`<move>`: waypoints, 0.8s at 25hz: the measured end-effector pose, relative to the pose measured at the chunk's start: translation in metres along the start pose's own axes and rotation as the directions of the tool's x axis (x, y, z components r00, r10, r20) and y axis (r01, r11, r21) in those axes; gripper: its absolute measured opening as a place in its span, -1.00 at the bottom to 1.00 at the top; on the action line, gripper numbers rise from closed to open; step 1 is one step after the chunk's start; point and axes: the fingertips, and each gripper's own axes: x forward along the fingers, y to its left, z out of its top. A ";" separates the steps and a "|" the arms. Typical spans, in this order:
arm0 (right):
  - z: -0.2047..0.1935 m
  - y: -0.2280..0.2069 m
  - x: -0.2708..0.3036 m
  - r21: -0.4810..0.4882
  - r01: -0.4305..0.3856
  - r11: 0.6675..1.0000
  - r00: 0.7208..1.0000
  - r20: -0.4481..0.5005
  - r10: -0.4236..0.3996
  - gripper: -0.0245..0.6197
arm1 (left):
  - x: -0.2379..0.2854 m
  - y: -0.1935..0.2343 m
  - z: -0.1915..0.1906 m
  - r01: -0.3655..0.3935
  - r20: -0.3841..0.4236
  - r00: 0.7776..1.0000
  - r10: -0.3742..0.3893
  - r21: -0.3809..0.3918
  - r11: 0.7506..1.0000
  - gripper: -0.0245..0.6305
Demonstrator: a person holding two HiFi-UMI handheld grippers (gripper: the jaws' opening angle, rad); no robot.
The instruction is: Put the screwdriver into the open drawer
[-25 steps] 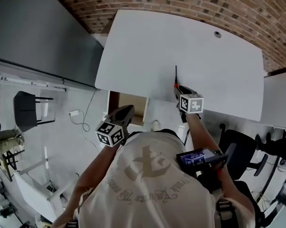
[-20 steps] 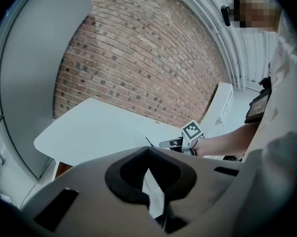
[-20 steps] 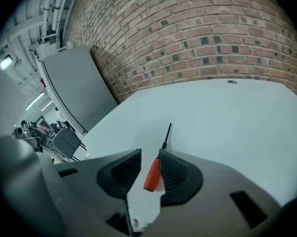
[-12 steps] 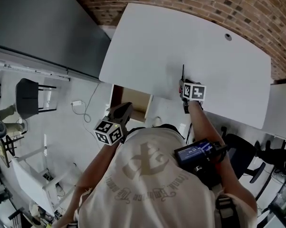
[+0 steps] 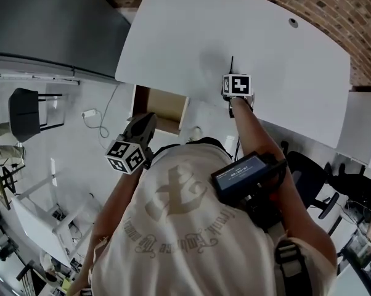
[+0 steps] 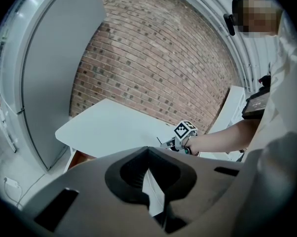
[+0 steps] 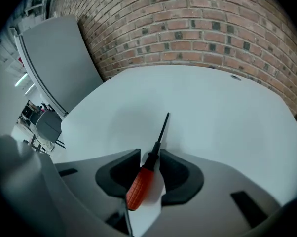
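**Screwdriver** (image 7: 147,166): found lying flat on the white table (image 7: 222,107), not in the drawer. The handle is orange-red with a dimpled, knurled surface and a rounded butt. A black collar joins it to a thin, dark, straight shaft. The shaft points away from the person, toward the brick wall (image 7: 198,28). In the head view only the shaft is seen, projecting past the marker cube; the handle is covered there.

**Right gripper** (image 7: 150,156): lowered over the tool and pointed steeply down. Its fingers are spread wide, one on each side of the handle and collar. The collar sits close between the fingertips. No pinch on the tool is observed, and the tool is borne by the table.

**Left gripper** (image 6: 148,149): held off the table's near edge, above the floor, just beside the open drawer (image 5: 163,106). Its fingertips are pressed together with nothing between them.

**Drawer**: pulled out below the table's near edge, to the left of the screwdriver in the head view. A brown wooden interior is seen. Its contents cannot be made out.
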 end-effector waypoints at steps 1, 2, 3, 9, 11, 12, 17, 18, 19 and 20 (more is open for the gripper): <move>0.000 0.001 0.000 -0.005 -0.001 1.000 1.000 -0.003 0.001 -0.51 | -0.001 0.000 0.000 -0.002 0.001 1.000 0.002 0.001 1.000 -0.87; 0.000 0.002 0.000 -0.004 -0.003 1.000 1.000 -0.005 0.003 -0.54 | -0.002 0.000 0.000 -0.003 0.001 1.000 0.003 0.002 1.000 -0.87; 0.000 0.002 0.000 0.002 -0.005 1.000 1.000 -0.003 0.005 -0.56 | -0.002 -0.001 0.000 -0.002 0.002 1.000 0.002 0.003 1.000 -0.87; -0.002 0.009 0.000 0.057 -0.043 0.997 0.999 0.004 0.042 -0.69 | -0.010 0.003 -0.001 -0.003 0.007 1.000 0.003 0.000 1.000 -0.87; -0.002 0.012 -0.002 0.050 -0.057 0.997 0.998 -0.001 0.057 -0.69 | -0.012 0.003 -0.002 -0.003 0.008 1.000 0.003 -0.002 1.000 -0.87; -0.001 0.013 -0.003 0.045 -0.063 0.997 0.998 0.000 0.063 -0.70 | -0.013 0.003 -0.002 -0.001 0.009 1.000 0.001 -0.002 1.000 -0.87; 0.010 0.029 -0.010 0.001 -0.101 0.995 0.994 0.029 0.101 -0.70 | -0.015 0.004 -0.004 0.006 0.005 1.000 -0.006 -0.006 1.000 -0.87; 0.013 0.032 -0.012 -0.009 -0.108 0.994 0.993 0.035 0.108 -0.70 | -0.014 0.005 -0.005 0.007 0.003 1.000 -0.007 -0.006 1.000 -0.87; 0.015 0.034 -0.013 -0.019 -0.114 0.993 0.993 0.041 0.114 -0.70 | -0.013 0.005 -0.005 0.009 0.002 1.000 -0.009 -0.006 1.000 -0.87; 0.018 0.036 -0.015 -0.028 -0.118 0.993 0.992 0.046 0.119 -0.70 | -0.013 0.005 -0.004 0.010 0.002 1.000 -0.010 -0.006 1.000 -0.87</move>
